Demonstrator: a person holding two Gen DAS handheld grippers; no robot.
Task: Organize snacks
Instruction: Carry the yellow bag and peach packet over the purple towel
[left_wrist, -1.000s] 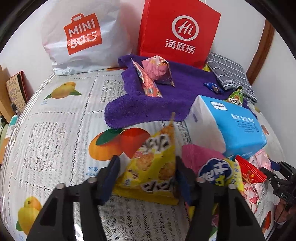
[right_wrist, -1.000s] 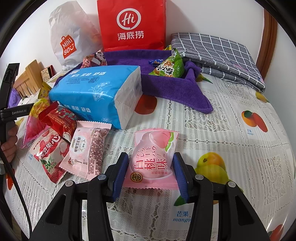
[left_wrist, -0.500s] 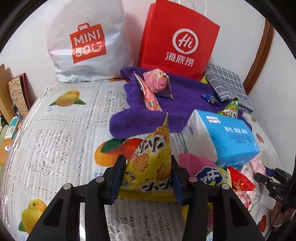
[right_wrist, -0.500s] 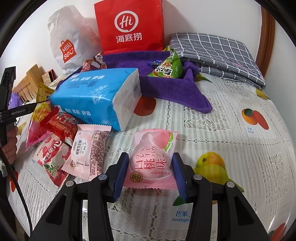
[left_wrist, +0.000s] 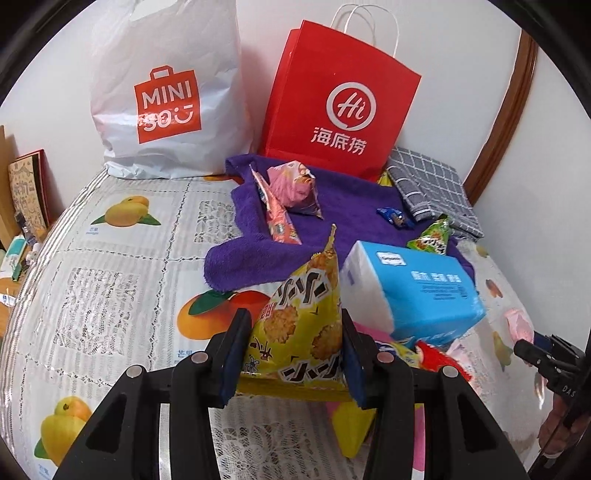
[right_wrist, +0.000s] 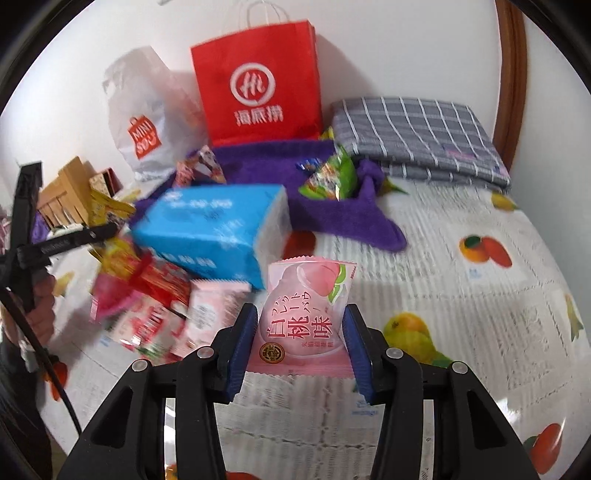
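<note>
1. Left gripper (left_wrist: 293, 354): blue pads pinched onto both sides of the yellow snack bag (left_wrist: 303, 321), jaws roughly a third open. Bag sits squarely between the fingers.
2. Yellow bag look: pyramid-shaped pouch, glossy yellow, black lettering, photos of golden round crackers, crimped tip pointing up and away from the tool.
3. Right gripper (right_wrist: 301, 349): pads clamped on the pink peach packet (right_wrist: 304, 321), narrow gap, packet upright between the fingers.
4. Peach packet look: flat pale-pink sachet, peach picture with a green leaf at top, red characters down the front, round gold-brown logo bottom left, serrated edges top and bottom.
5. Ahead and right of the left tool: blue tissue pack (left_wrist: 413, 291), white end face towards the tool, just beside the yellow bag.
6. Right of the left tool's right finger: loose heap of red, pink and yellow packets (left_wrist: 436, 358).
7. Further ahead: purple towel (left_wrist: 347, 214) carrying a pink pyramid pouch (left_wrist: 295, 186), a long orange packet (left_wrist: 279, 218), a small blue wrapper (left_wrist: 393, 216) and a green packet (left_wrist: 432, 236).
8. Beyond the towel, at the wall: red paper bag (left_wrist: 340, 99), white plastic bag (left_wrist: 166, 96) to its left, grey checked cloth (left_wrist: 432, 192) to its right.
9. Right view is motion-blurred; small print there is unreadable.
</note>
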